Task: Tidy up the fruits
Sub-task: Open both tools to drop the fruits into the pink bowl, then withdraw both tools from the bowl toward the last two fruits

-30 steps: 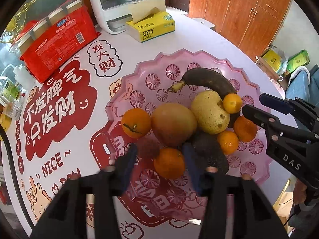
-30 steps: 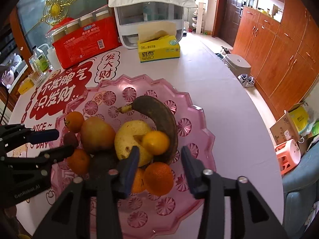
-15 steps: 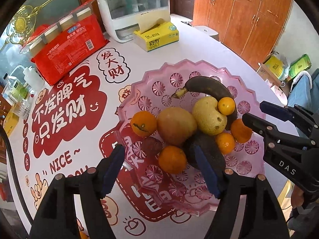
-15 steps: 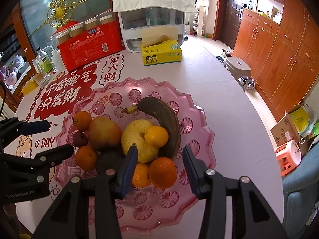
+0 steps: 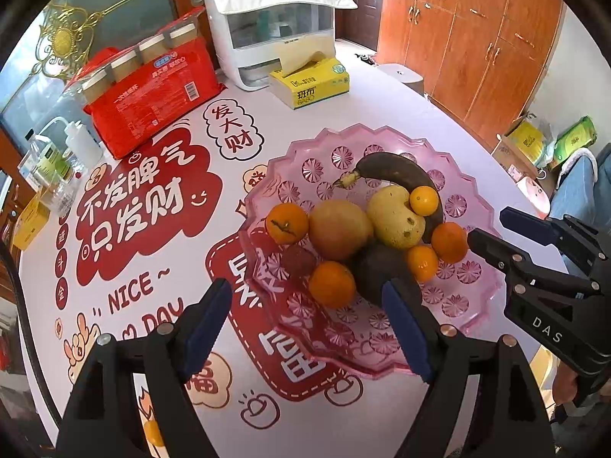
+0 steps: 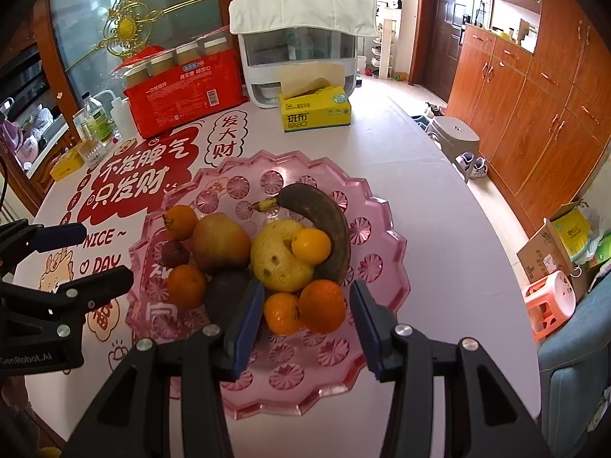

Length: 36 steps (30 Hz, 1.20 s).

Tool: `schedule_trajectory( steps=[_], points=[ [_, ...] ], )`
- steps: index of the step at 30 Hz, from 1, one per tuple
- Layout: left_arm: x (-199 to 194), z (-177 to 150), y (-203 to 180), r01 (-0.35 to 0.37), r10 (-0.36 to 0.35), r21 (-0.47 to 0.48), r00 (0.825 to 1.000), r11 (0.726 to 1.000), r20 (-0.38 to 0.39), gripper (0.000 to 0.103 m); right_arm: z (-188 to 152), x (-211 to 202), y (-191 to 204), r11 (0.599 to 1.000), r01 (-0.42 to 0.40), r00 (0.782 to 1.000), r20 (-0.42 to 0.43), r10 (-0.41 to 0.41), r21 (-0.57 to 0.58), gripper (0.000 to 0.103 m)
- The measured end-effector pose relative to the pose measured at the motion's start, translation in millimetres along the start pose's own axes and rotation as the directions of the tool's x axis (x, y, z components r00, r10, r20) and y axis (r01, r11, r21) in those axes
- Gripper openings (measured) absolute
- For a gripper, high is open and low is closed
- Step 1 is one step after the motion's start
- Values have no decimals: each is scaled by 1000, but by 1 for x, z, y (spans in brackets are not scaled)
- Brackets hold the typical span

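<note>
all the fruit in view sits heaped in the pink plate at the centre of both frames, on the table: a dark banana curved along the far side, a yellow pear with a small orange perched on it, a brownish pear to its left, several more oranges around the heap, a dark avocado-like fruit at the near edge and a small reddish one beside it. no fruit lies loose on the table, so the gathering looks done or very nearly so.

the left gripper hangs wide over the plate's near rim, holding nothing. the right gripper is also spread and empty, framing two oranges low in its frame without touching them. what remains, if anything, seems only tidying the pile.
</note>
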<state>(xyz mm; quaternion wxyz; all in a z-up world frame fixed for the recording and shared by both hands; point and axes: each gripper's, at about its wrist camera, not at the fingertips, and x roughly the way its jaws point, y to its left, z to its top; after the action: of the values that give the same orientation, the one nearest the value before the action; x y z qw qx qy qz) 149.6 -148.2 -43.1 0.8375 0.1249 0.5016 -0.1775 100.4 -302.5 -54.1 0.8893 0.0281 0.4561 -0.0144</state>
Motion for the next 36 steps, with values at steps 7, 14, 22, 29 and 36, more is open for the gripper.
schedule_trajectory(
  steps=[7, 14, 22, 29, 36],
  points=[
    [-18, -16, 6, -7, 7, -36, 1000, 999, 23, 82, -11, -16, 7, 1000, -11, 1000, 15, 11, -9, 47],
    [-32, -40, 19, -19, 22, -78, 999, 997, 35, 84, -25, -29, 23, 999, -32, 999, 15, 33, -40, 47],
    [-43, -78, 48, -26, 30, -162, 999, 986, 21, 84, -40, -38, 61, 989, -103, 994, 17, 105, -109, 47],
    [-63, -108, 83, -68, 78, -250, 997, 966, 30, 84, -44, -48, 104, 962, -165, 984, 29, 176, -217, 47],
    [-82, -155, 141, -139, 157, -393, 988, 909, 13, 84, -51, -50, 152, 918, -220, 971, 18, 239, -331, 47]
  ],
)
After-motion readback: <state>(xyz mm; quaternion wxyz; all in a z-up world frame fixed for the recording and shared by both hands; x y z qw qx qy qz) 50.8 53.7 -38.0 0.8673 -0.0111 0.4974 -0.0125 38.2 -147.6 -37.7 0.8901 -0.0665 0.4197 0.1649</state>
